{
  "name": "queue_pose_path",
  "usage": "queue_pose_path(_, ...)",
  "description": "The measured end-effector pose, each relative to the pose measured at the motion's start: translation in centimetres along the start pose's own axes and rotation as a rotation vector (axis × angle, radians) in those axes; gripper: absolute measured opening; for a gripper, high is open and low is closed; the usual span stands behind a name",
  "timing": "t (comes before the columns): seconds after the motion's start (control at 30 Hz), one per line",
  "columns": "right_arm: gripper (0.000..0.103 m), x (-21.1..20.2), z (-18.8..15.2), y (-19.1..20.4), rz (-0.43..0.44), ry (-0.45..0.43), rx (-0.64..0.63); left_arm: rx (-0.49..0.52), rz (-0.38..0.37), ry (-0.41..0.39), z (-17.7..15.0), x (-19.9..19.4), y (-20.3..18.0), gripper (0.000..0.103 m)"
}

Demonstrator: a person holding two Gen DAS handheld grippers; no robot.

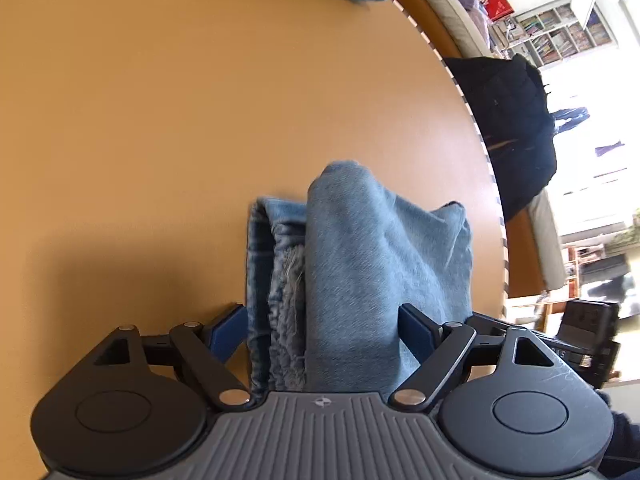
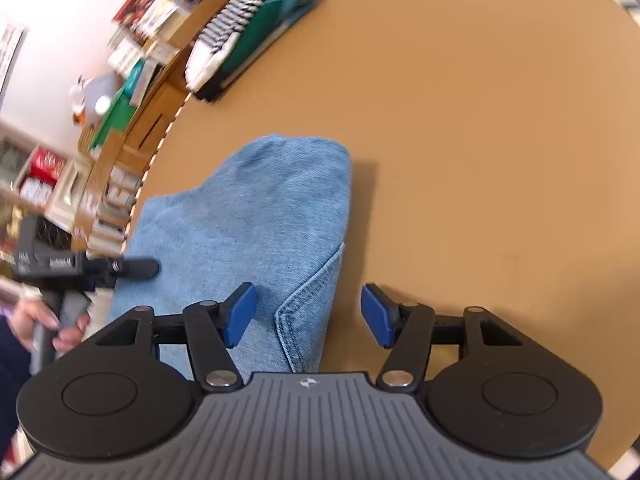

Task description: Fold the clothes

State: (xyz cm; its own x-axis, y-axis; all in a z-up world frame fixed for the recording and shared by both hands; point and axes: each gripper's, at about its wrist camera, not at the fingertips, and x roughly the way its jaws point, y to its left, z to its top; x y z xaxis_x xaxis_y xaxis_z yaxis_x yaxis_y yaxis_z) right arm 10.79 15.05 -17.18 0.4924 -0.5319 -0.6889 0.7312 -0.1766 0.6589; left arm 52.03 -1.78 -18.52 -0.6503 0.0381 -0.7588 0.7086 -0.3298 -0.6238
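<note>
A: Why do we have the folded light-blue denim jeans (image 2: 248,216) sitting so near the striped edge of the round tan table (image 2: 480,120)?

B: We judge it is for reach. The bundle lies at our side of the tabletop, and the finished stack of striped and teal folded garments (image 2: 248,28) sits well apart at about eleven o'clock in the right wrist view, so the two do not mix.

A: And our left gripper (image 1: 320,330)?

B: Its jaws stand wide, one blue pad (image 1: 226,334) on either side of the denim. The cloth runs up from the gripper's body between them towards twelve o'clock, with the frayed hem edge (image 1: 290,276) on the nine o'clock side. The right-hand pad looks close to the fabric, but we cannot tell that either one presses on it, so we call it unclenched, straddling the bundle.

A: The right gripper (image 2: 308,314)?

B: About half parted. The stitched pocket corner (image 2: 308,300) lies in the gap, nearer the nine o'clock pad; the three o'clock pad hangs over bare table. Nothing is pinched there.

A: So both sets of tongs frame the same jeans from opposite sides.

B: Yes. In the right wrist view our left gripper comes in at nine o'clock over the denim, held by a hand (image 2: 44,322).
</note>
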Motion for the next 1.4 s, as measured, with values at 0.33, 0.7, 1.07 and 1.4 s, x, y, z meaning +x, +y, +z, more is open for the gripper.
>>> queue_pose_path(0.33, 0.049, 1.7, 1.5, 1.2, 0.014, 0.118, 0.004, 0.141, 0.187, -0.05, -2.1, 0.6, -3.1, 0.08)
queue_pose_path(0.7, 0.048, 1.2, 1.8, 1.1, 0.028, 0.138, -0.013, 0.168, 0.208, -0.028, -2.0, 0.9, -5.0, 0.08)
queue_pose_path(1.07, 0.04, 1.2, 1.7, 1.1, 0.028, 0.135, -0.055, 0.194, 0.222, -0.018, -2.5, 1.4, -5.8, 0.08)
queue_pose_path(1.4, 0.038, 1.4, 2.0, 1.4, 0.014, 0.14, -0.067, 0.179, 0.22, -0.019, -2.6, 2.2, -6.1, 0.078)
